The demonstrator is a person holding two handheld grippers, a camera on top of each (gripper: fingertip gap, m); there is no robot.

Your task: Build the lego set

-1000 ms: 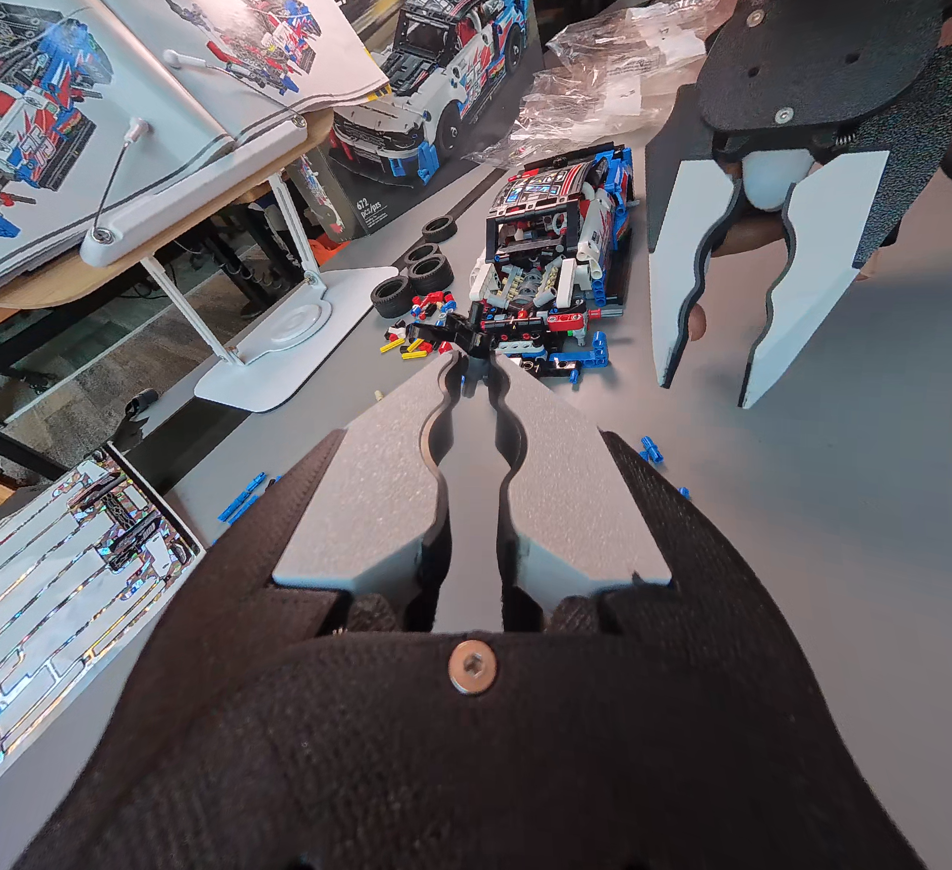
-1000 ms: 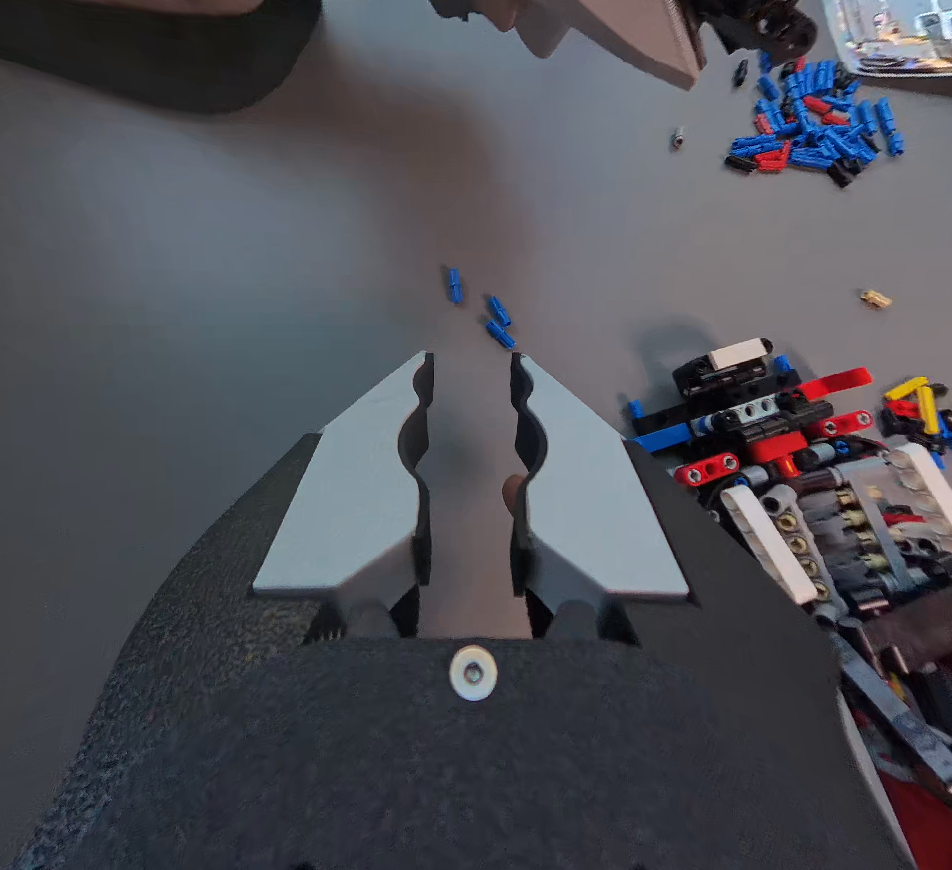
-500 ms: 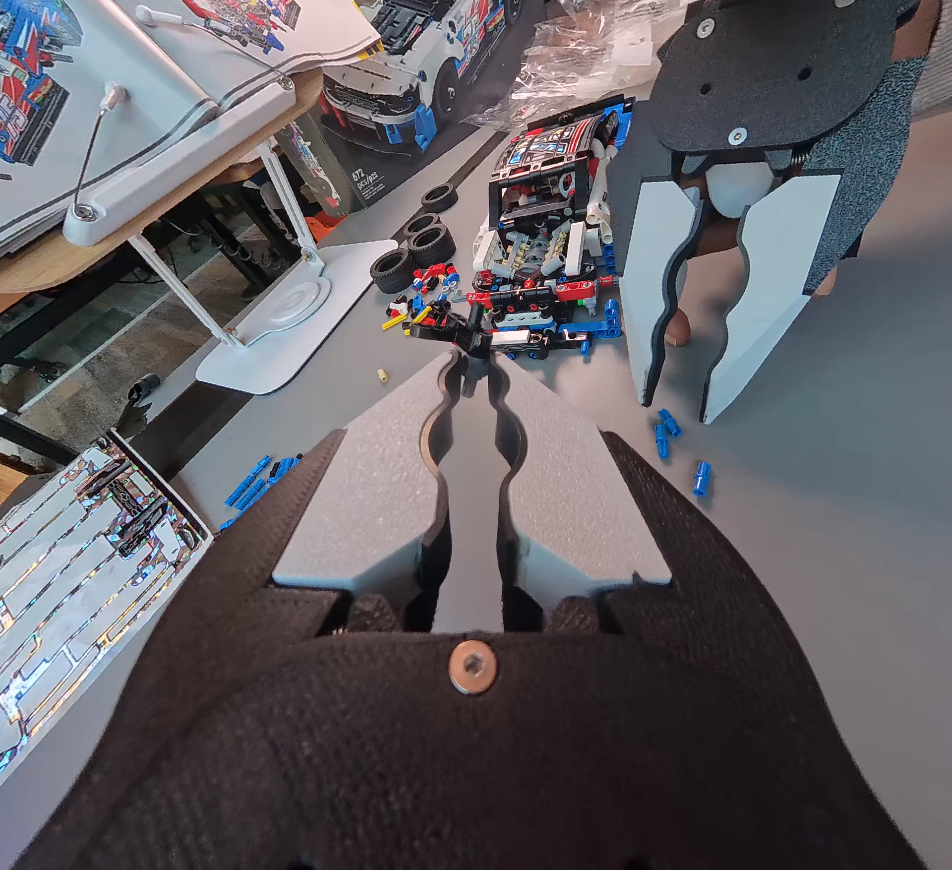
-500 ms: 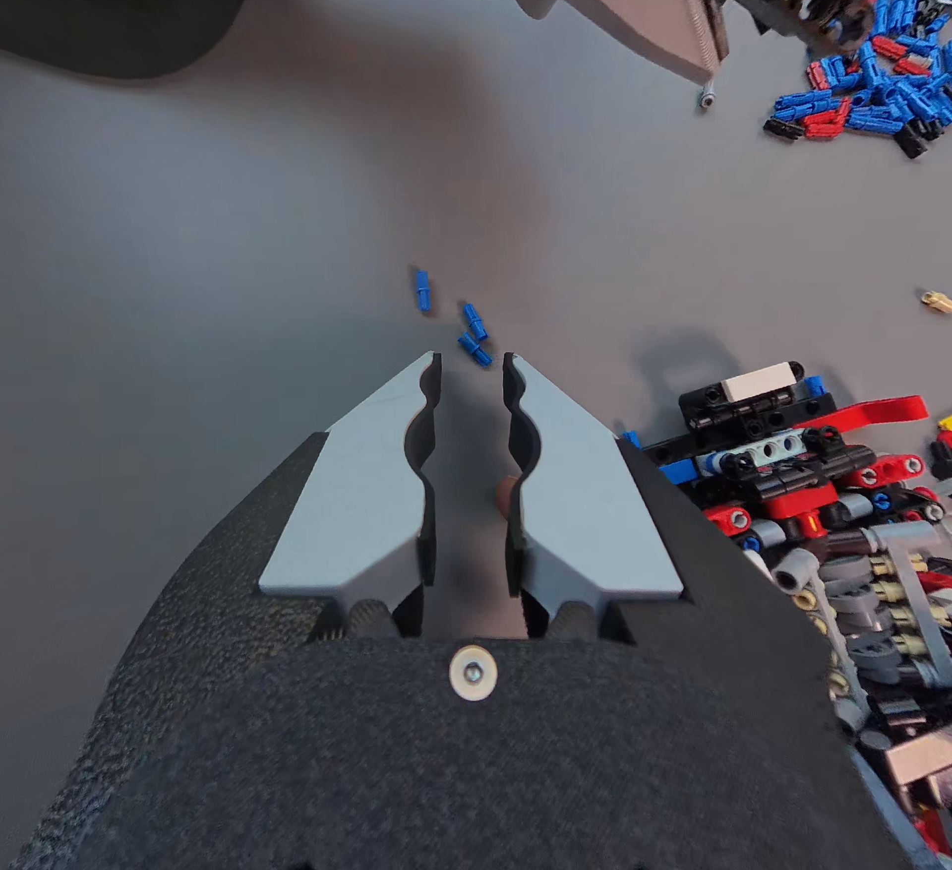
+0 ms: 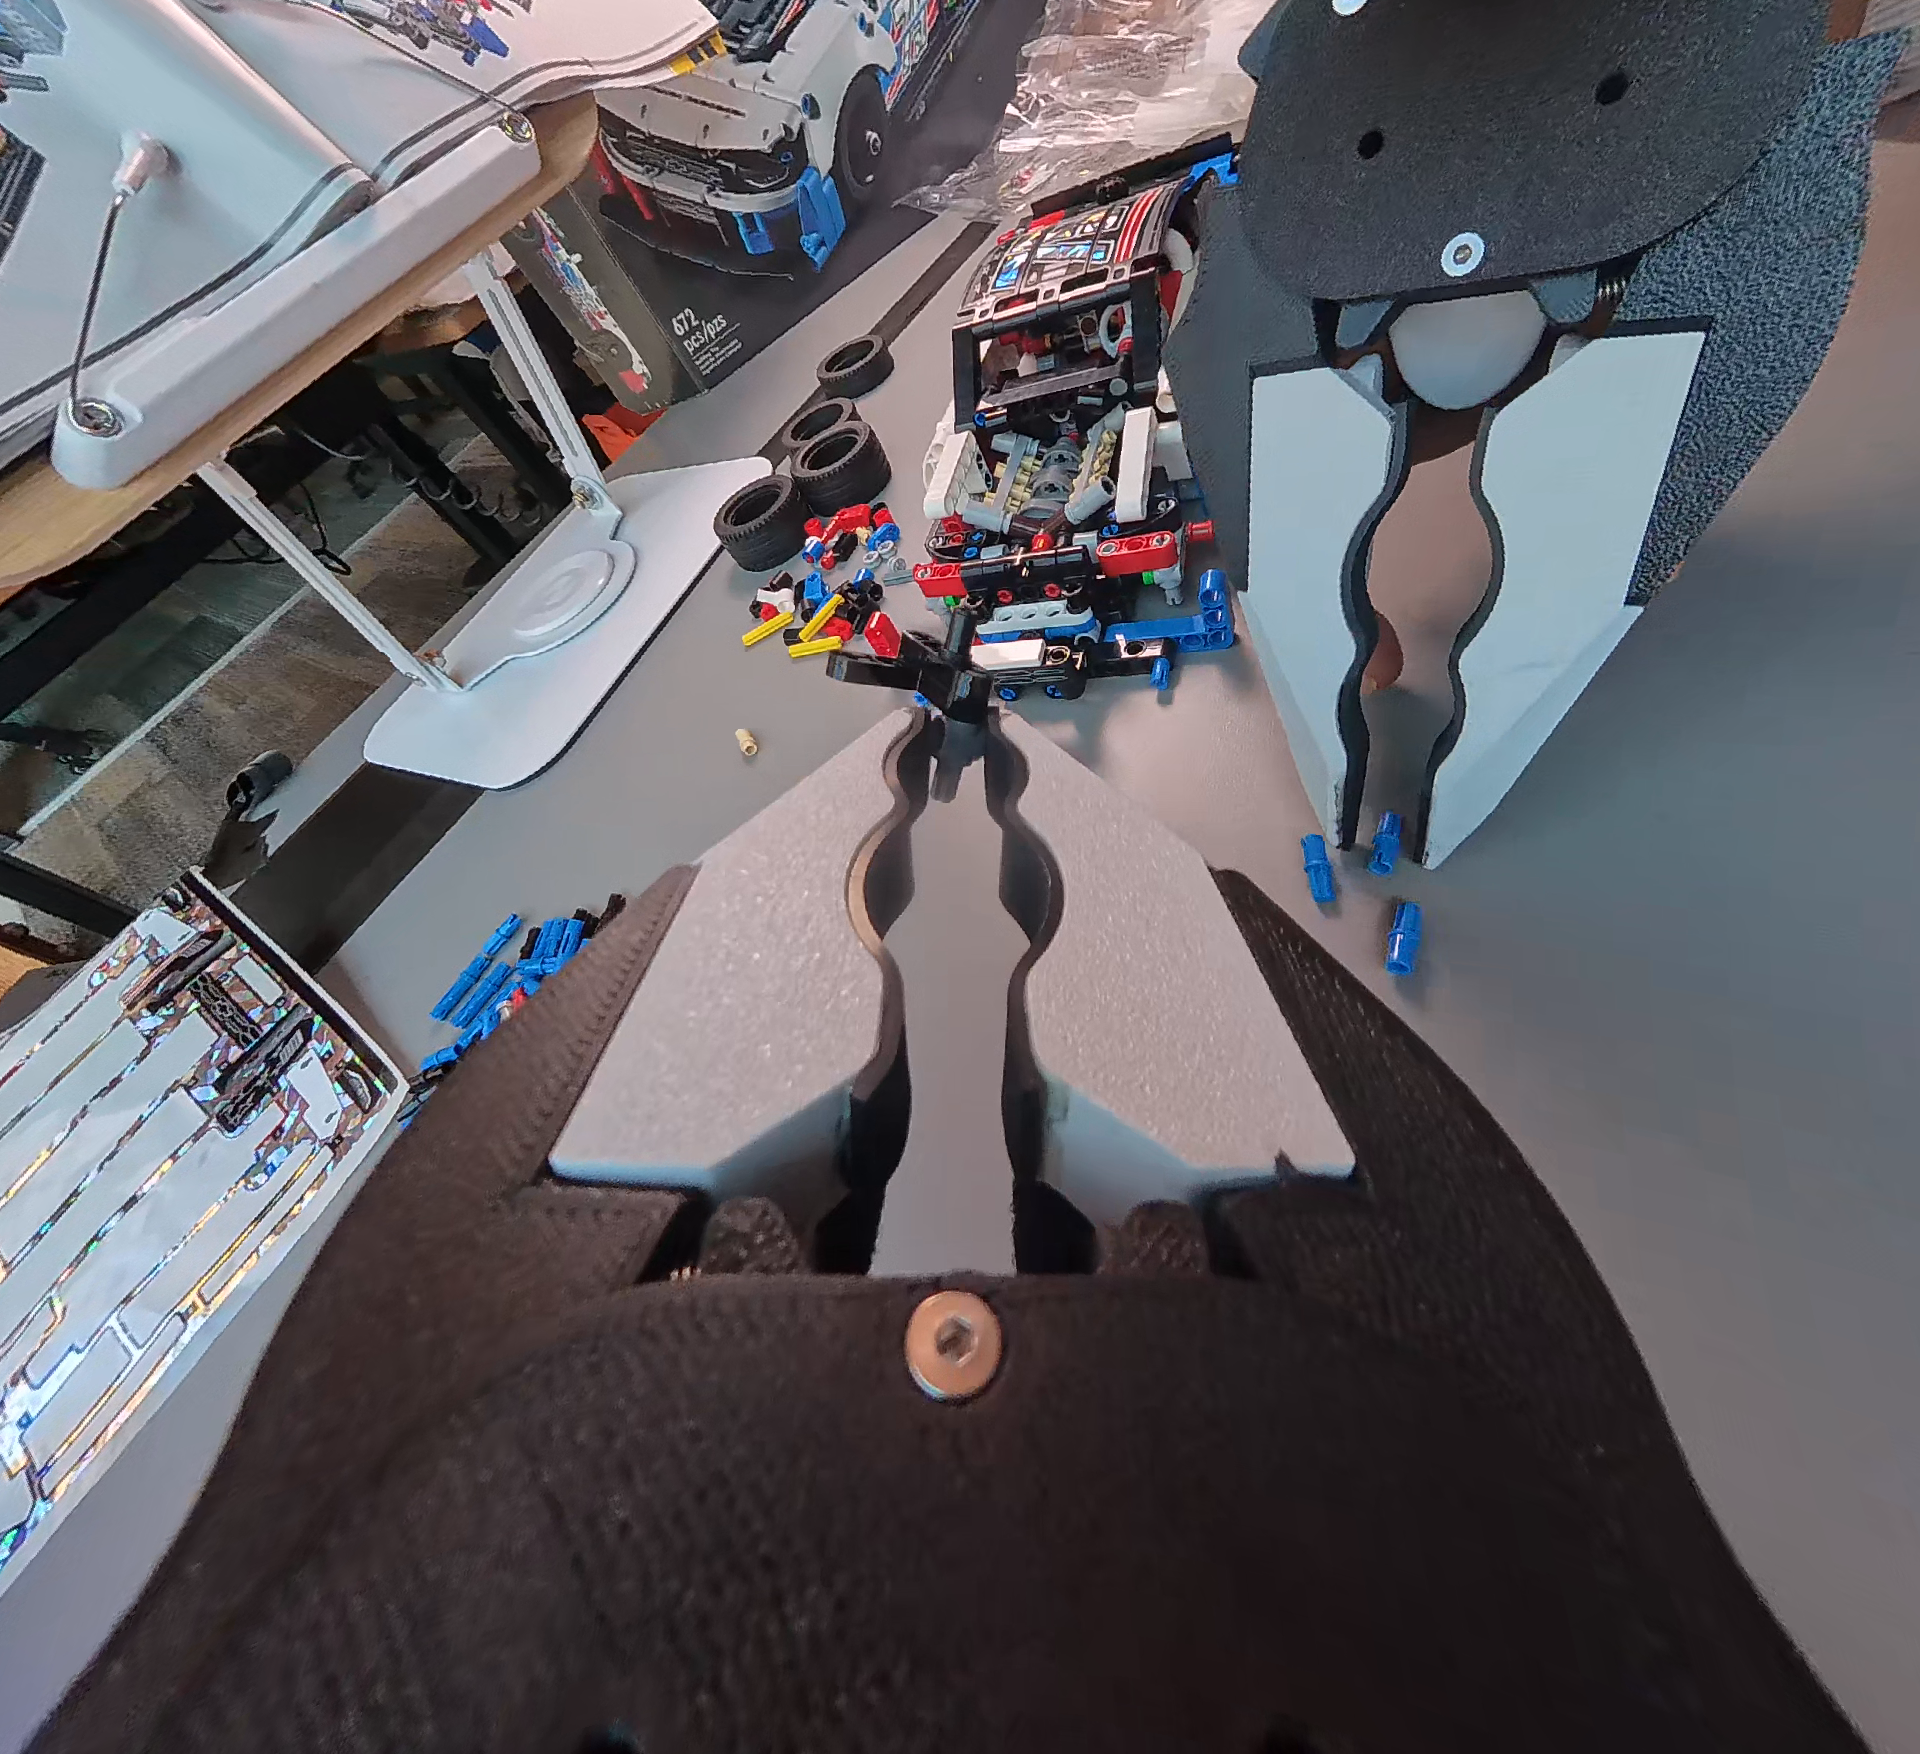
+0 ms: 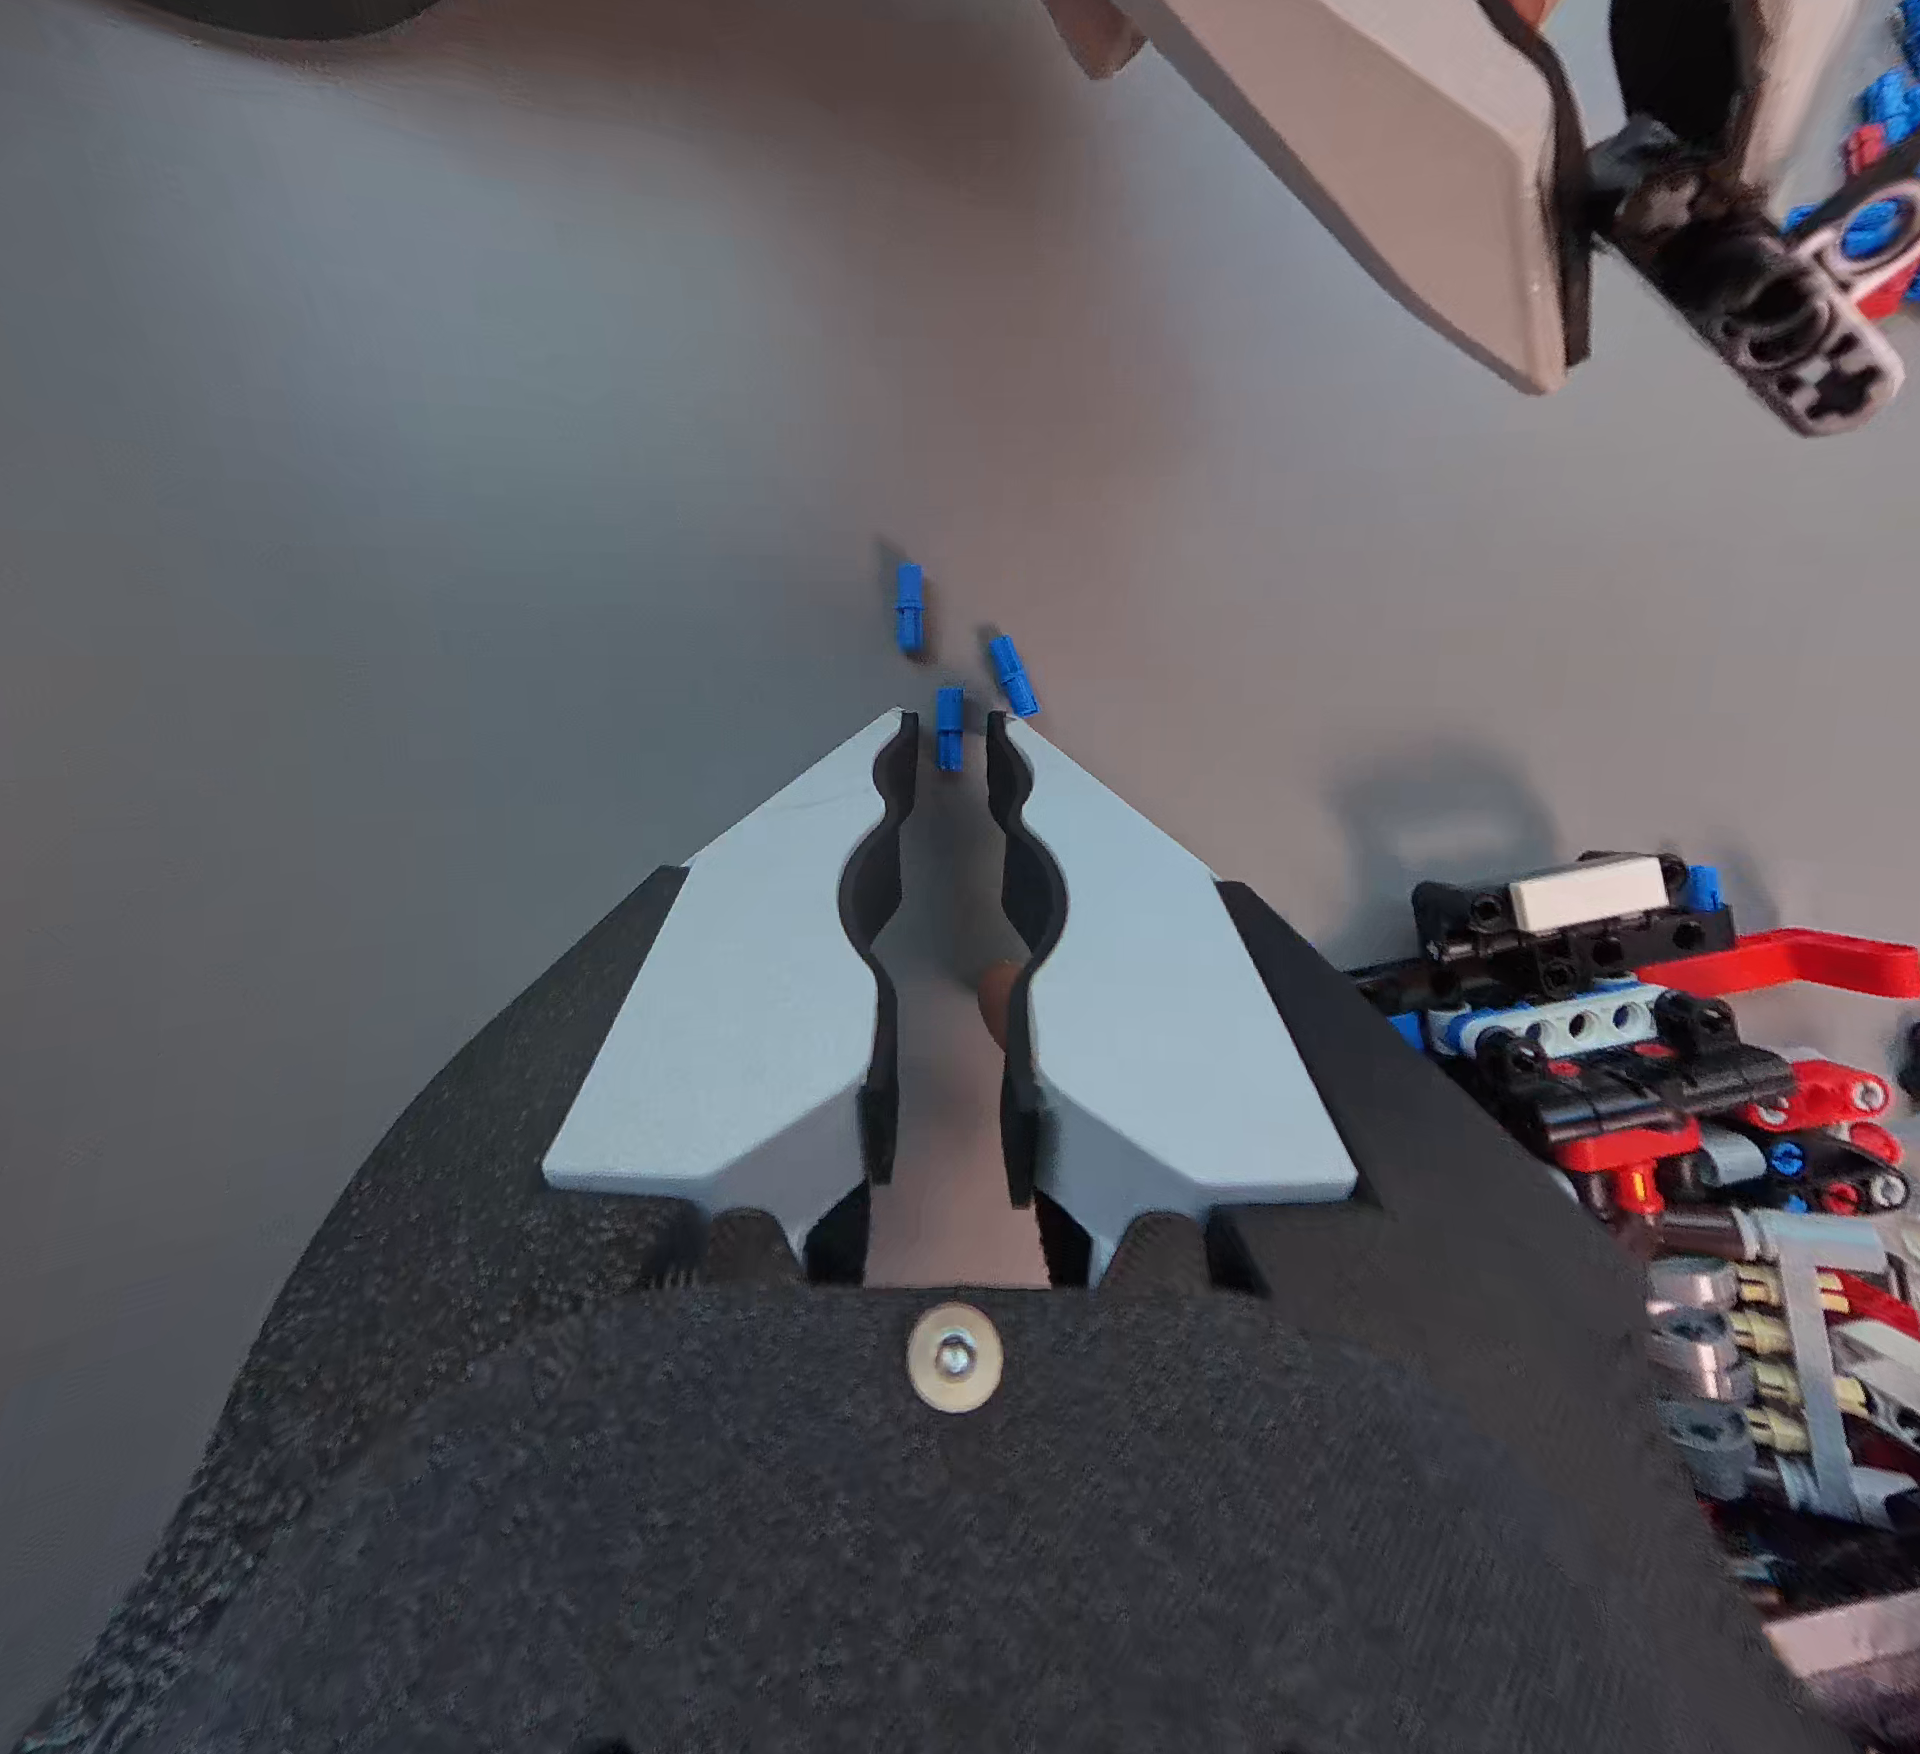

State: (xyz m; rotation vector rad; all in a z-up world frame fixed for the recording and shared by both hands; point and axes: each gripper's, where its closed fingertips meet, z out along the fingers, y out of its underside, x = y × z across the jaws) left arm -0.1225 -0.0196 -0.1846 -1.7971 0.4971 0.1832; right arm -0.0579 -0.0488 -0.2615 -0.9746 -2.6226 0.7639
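Note:
My left gripper (image 5: 951,728) is shut on a black lego piece (image 5: 935,665) and holds it above the grey table, just in front of the part-built lego car (image 5: 1049,499). My right gripper (image 6: 945,717) is open, tips down near the table, with one blue pin (image 6: 948,725) between its tips; I cannot tell whether they touch the table. Two more blue pins (image 6: 908,603) lie just beyond. In the left wrist view the right gripper (image 5: 1392,847) stands over the pins (image 5: 1403,937), right of the car. In the right wrist view the left gripper's finger (image 6: 1351,94) and black piece (image 6: 1766,312) show top right.
A booklet on a white stand (image 5: 540,624), the set's box (image 5: 821,94) and plastic bags (image 5: 1122,42) stand at the back. Tyres (image 5: 821,478) and loose small parts (image 5: 831,603) lie left of the car. A sticker sheet (image 5: 156,1133) and a pile of blue pins (image 5: 499,977) are near left. My right fingertips sit around 10 cm from my left ones.
My right gripper has come down to the table and forward, so one blue pin now sits between its tips, and its jaws have narrowed. My left gripper still holds the black piece.

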